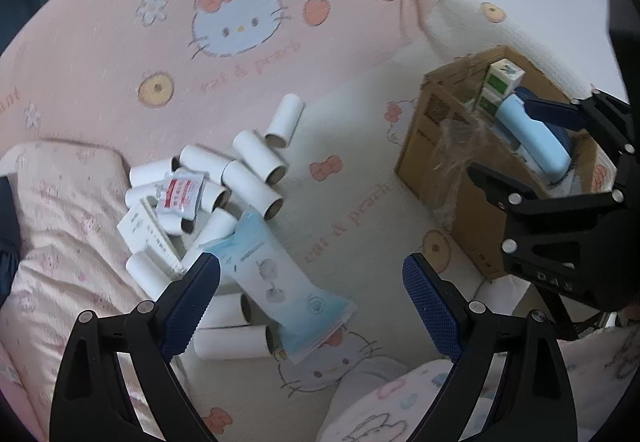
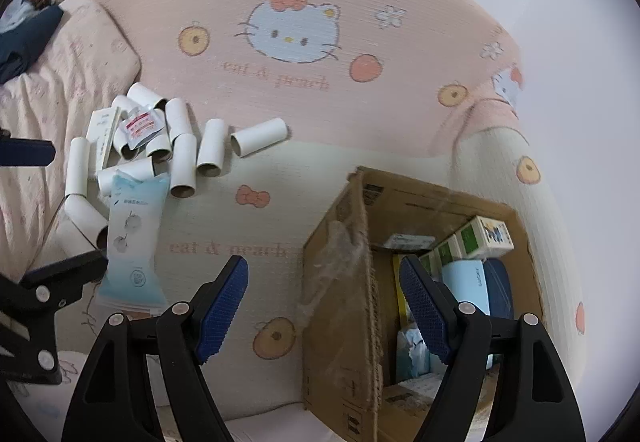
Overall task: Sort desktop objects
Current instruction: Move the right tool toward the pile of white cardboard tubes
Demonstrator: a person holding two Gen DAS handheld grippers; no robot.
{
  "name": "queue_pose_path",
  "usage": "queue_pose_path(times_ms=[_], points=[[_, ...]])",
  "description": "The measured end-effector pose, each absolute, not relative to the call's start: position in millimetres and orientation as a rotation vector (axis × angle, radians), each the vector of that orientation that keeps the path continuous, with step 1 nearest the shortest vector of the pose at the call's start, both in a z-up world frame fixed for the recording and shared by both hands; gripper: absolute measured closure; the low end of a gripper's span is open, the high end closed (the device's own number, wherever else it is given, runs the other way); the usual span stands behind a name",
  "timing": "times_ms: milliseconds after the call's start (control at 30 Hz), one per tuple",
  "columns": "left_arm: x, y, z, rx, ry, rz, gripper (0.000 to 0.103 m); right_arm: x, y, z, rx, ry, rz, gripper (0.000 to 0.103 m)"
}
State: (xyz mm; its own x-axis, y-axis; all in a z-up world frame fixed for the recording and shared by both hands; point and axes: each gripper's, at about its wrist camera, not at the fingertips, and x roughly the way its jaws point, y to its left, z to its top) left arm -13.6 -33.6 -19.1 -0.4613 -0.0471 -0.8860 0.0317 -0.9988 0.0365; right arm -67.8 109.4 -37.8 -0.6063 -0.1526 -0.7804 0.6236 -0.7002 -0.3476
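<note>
I am holding my left tool [image 1: 312, 282] with its jaws wide apart and nothing between them, hovering over the pale blue pouch [image 1: 276, 278] that is lying on the bed beside the heap of white cardboard tubes [image 1: 240, 169]. My right tool [image 2: 324, 302] is also gaping empty, hanging over the near edge of the open cardboard box [image 2: 352, 322], which is holding a light blue device [image 2: 468, 282] and small green-and-white cartons [image 2: 480, 238].

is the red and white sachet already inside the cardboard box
No, the red and white sachet lies on top of the pile of white tubes on the bedding, well apart from the cardboard box.
</note>
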Motion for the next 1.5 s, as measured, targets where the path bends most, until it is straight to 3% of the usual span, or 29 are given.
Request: queue_pose_path(times_ms=[533, 767, 833, 933, 1200, 1500], points=[[-29.8, -92.2, -45.8, 1.671, 0.122, -2.51, 0.009, -55.2, 46.8, -52.8, 0.944, 0.918, -2.154, 0.026], [-34.3, -131.9, -72.6, 1.703, 0.328, -2.417, 0.009, -57.4, 28.4, -78.1, 0.95, 0.901, -2.066, 0.026], [-33.0, -141.0, -78.6, 1.645, 0.274, -2.394, 0.009, -58.9, 24.4, -85.6, 0.939, 0.894, -2.06, 0.026], [-30.5, -153.6, -84.8, 1.55, 0.162, -2.391, 0.015, -63.0, 22.3, -99.7, 0.948, 0.803, -2.019, 0.026], [-16.0, -195.8, -106.6, 1.488, 0.506, -2.464, 0.023, -67.8, 25.1, -125.1, 0.909, 0.488, -1.962, 0.026], [-40.2, -177.8, -116.7, 1.316, 0.452, -2.666, 0.029, -106.7, 18.7, -144.8, 0.926, 0.307, -2.033, 0.026]])
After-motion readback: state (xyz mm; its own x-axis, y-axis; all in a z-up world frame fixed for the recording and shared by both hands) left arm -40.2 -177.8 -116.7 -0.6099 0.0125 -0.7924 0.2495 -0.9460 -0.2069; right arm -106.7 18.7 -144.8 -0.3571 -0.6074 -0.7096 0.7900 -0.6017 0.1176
